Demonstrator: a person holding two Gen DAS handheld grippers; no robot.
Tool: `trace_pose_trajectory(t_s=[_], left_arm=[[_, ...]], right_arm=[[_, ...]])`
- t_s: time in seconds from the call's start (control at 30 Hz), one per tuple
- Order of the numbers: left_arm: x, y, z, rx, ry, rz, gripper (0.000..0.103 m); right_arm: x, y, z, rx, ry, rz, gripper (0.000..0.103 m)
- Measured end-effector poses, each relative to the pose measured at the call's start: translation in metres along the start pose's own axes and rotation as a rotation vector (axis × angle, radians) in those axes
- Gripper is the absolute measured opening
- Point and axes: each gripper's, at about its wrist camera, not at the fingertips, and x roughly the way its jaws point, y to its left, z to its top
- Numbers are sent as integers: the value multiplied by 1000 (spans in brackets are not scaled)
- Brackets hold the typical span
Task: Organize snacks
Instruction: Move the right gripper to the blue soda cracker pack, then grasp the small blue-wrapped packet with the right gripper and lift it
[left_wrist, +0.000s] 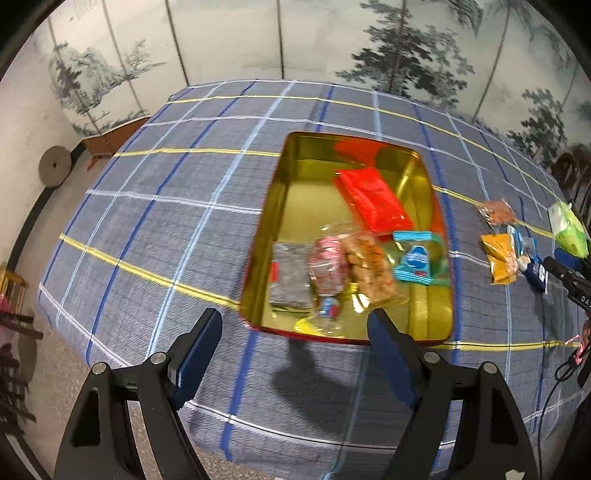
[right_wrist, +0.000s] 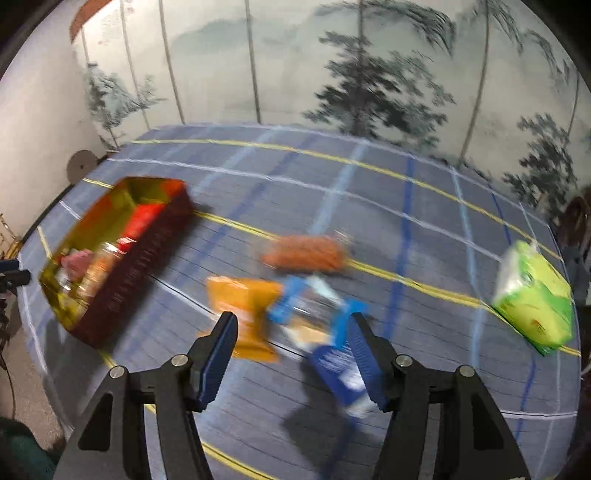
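A gold tin (left_wrist: 266, 236) with a red outside stands mid-table. It holds a red packet (left_wrist: 375, 201), a grey packet (left_wrist: 290, 277), a pink one (left_wrist: 327, 266), a bag of brown snacks (left_wrist: 369, 264) and a blue-teal packet (left_wrist: 417, 258). My left gripper (left_wrist: 295, 332) hangs open and empty over the tin's near rim. In the blurred right wrist view my right gripper (right_wrist: 293, 334) is open above loose snacks. These are an orange packet (right_wrist: 242, 306), light blue packets (right_wrist: 310, 301) and a dark blue packet (right_wrist: 338, 373). A reddish-brown bag (right_wrist: 306, 254) lies beyond them.
A green tissue pack (right_wrist: 533, 299) sits at the right of the checked blue tablecloth (right_wrist: 406, 199). The tin (right_wrist: 140, 266) is at the left in the right wrist view. A painted folding screen stands behind the table. The table's near edge and the floor show at the lower left.
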Motion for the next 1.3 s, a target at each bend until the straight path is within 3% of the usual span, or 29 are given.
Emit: trace_pose_trajectory(t_s=[0.23,0.57,0.77,1.0,1.1,1.3], left_arm=[[-2,-24,4,38,8,9,78],[-1,-41,9,70,20,25,78],[3,-58,12,98,27,6,78],[7,-88,14,151,27,-45,78],[10,-102,15,174,29,-62,78],[14,-122,13,206,36,-92,78]], right_arm=[[25,-31,-16,-88,96,55,64],[51,-30,-15,-216,110,93,64],[55,-24,-21,-200,76,61,64],[45,-13,-34,-126,57,33,56],[38,-5,-41,-82,55,69,55],[25,8,-51,-46,39,55,55]])
